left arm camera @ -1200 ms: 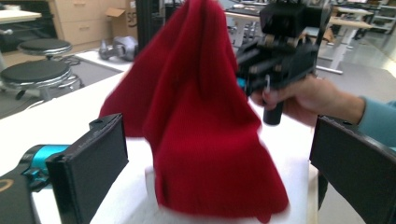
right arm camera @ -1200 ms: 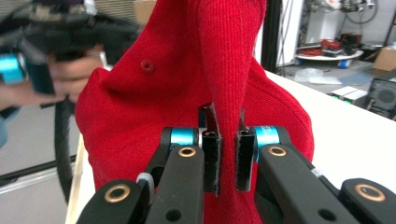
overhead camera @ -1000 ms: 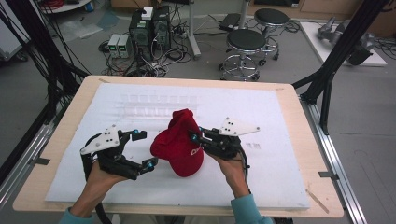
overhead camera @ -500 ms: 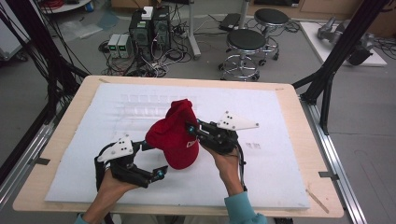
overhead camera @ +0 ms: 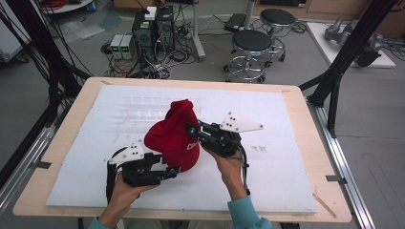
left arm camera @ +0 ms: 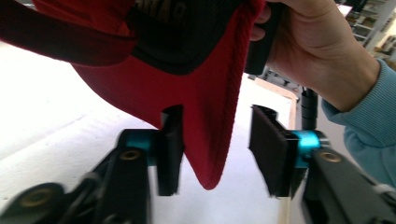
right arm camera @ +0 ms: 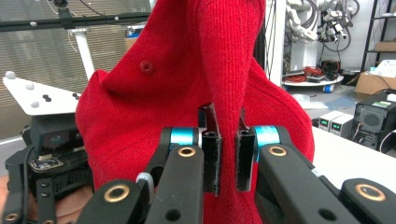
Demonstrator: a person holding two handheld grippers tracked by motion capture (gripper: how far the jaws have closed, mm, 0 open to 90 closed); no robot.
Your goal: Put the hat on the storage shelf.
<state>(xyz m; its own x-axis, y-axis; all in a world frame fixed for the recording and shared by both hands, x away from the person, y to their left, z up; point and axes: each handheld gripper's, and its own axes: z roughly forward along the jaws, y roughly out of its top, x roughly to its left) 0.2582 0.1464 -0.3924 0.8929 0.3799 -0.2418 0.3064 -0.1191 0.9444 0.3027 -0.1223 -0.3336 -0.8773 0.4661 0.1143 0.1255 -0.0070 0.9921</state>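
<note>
A red knit cap (overhead camera: pixel 174 136) with a brim hangs above the white mat. My right gripper (overhead camera: pixel 192 130) holds it from the right, jaws shut on a fold of the red fabric (right arm camera: pixel 187 84) in the right gripper view (right arm camera: pixel 227 149). My left gripper (overhead camera: pixel 174 171) sits low at the cap's near edge. In the left gripper view the brim (left arm camera: pixel 140 88) hangs down between its jaws (left arm camera: pixel 219 149), which have just been closing. One pad lies against the brim; a gap remains at the other pad.
A white foam mat (overhead camera: pixel 286 124) covers the wooden table (overhead camera: pixel 308 143). Two stools (overhead camera: pixel 250 43) and computer boxes (overhead camera: pixel 153 28) stand on the floor beyond the far edge. A black frame post (overhead camera: pixel 344 62) rises at the right corner.
My left gripper moved right and down to the cap's near edge, and its jaws narrowed around the brim. The right gripper keeps its hold, and the cap shifted slightly left.
</note>
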